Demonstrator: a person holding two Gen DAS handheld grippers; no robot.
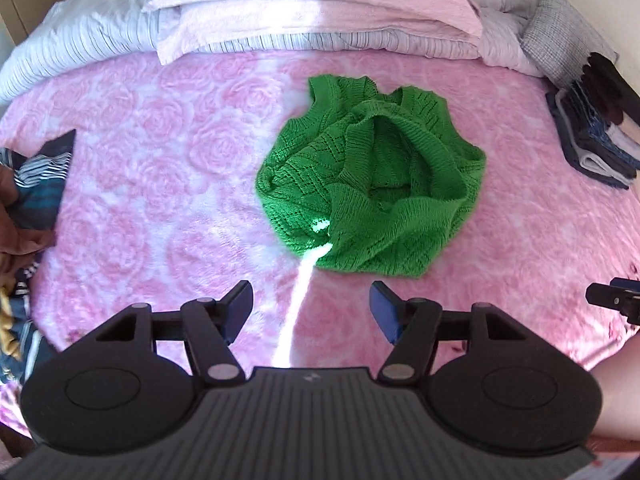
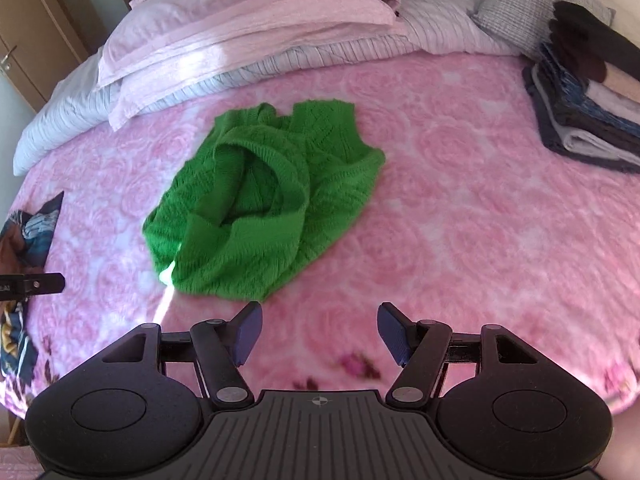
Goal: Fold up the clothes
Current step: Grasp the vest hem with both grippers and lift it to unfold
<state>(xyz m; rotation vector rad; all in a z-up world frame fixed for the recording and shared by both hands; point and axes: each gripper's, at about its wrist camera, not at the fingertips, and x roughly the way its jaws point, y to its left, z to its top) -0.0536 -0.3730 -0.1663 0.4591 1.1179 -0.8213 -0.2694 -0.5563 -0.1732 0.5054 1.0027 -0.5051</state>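
Note:
A crumpled green knitted vest (image 1: 372, 176) lies in a heap on the pink rose-patterned blanket (image 1: 160, 184); the right wrist view shows the vest (image 2: 260, 200) left of centre. My left gripper (image 1: 312, 308) hangs open just short of the vest's near hem, with nothing between its blue pads. My right gripper (image 2: 320, 330) is open too, over bare blanket (image 2: 460, 240) to the right of the vest's near edge. Each gripper's tip shows at the edge of the other's view.
A stack of folded clothes (image 2: 588, 112) sits at the right side of the bed. A pile of unfolded garments (image 1: 28, 196) lies at the left edge. Pink and striped bedding (image 1: 312, 12) is heaped along the far side. A bright streak of sunlight crosses the blanket.

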